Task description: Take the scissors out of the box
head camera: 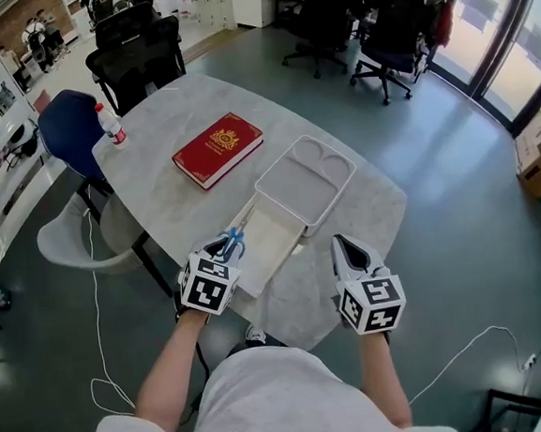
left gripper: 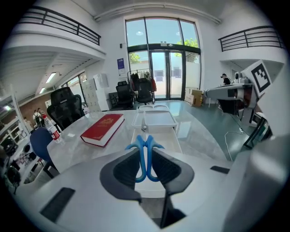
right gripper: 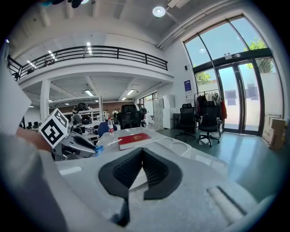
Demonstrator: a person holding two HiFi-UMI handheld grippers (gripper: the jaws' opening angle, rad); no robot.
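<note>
Bright daylight, fisheye-warped dark edges

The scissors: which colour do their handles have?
The scissors have blue handles; this shows best in the left gripper view.

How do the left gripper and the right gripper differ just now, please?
The left gripper is shut on the scissors' blue handles; the right gripper is shut on nothing. The left gripper hangs by the box's near end; the right gripper is over bare table beside it. Both carry a marker cube.
</note>
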